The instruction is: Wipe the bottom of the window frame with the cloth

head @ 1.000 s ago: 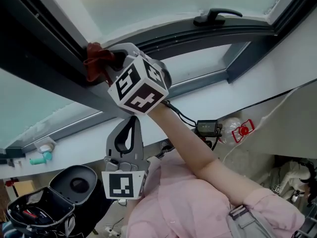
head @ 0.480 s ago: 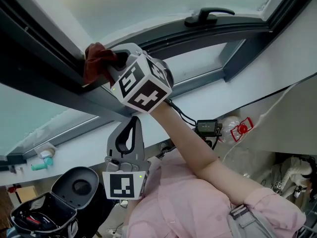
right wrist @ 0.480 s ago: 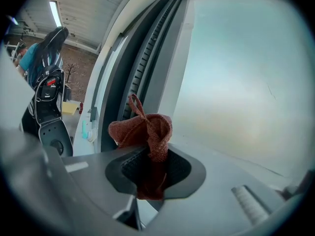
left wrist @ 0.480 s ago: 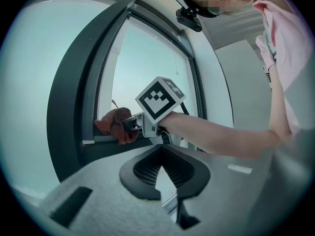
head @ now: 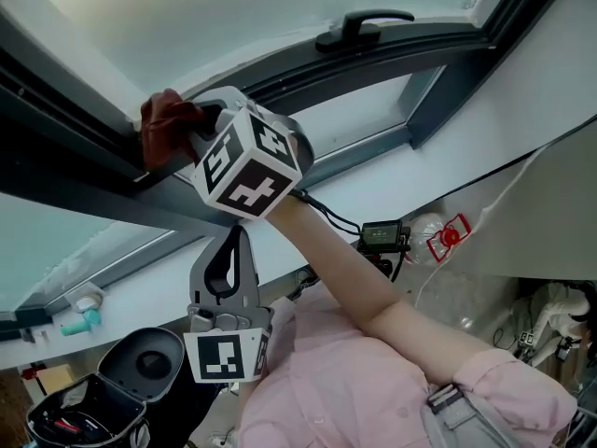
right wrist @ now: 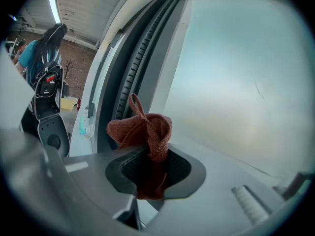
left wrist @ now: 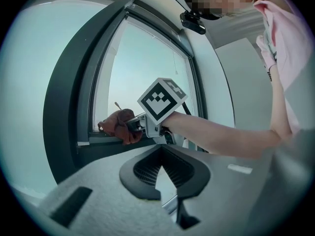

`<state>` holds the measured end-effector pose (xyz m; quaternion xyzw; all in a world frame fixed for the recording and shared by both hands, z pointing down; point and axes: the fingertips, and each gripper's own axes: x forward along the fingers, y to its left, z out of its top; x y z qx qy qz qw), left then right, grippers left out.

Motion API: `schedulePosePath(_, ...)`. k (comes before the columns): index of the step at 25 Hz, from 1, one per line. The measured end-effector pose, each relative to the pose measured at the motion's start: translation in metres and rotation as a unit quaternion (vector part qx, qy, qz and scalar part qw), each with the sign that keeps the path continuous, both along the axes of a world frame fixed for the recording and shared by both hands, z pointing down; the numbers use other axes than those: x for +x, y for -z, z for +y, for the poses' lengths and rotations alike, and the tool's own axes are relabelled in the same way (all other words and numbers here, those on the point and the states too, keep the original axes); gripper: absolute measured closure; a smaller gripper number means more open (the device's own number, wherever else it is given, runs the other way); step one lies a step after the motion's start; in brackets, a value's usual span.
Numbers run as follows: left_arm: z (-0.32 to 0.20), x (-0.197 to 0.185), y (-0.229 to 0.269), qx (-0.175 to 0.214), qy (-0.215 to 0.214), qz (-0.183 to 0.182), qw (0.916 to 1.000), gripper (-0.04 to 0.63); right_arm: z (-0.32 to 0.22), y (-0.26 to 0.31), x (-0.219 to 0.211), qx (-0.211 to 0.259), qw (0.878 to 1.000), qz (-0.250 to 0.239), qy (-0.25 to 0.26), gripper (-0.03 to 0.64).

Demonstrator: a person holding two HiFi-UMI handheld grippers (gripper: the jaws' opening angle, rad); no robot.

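A dark grey window frame [head: 65, 161] with pale frosted glass [head: 242, 17] fills the upper part of the head view, above a white sill. Nearest the person, the left hand-held gripper [left wrist: 160, 176] hangs low by the pink shirt, its jaws together with nothing between them. It takes no part in the work.

Further out, the right hand-held gripper [right wrist: 152, 168] is raised on an outstretched arm, clamped on a bunched reddish-brown cloth [right wrist: 142, 129]. The cloth touches the bottom rail of the frame, just beside the glass. Beyond, a black window handle [head: 359, 28] sits well apart along the frame.

The wipe looks under way. No wiped patch shows against the rest, so how much of the rail is done cannot be read.
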<state>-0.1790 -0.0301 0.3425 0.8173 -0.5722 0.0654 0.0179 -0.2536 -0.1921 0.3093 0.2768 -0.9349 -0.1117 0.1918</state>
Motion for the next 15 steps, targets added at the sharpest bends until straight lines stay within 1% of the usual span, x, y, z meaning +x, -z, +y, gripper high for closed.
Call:
schedulePosePath(13, -0.005, 0.03, -0.001, -0.003, -0.002, -0.005, 1.0, 0.598, -0.011, 0.002, 0.038, -0.004, 1.0, -0.008, -0.009, 0.551)
schedulePosePath(15, -0.008, 0.035, 0.002, 0.0, 0.001, 0.006, 1.0, 0.598, -0.013, 0.002, 0.043, -0.006, 1.0, -0.01, -0.01, 0.551)
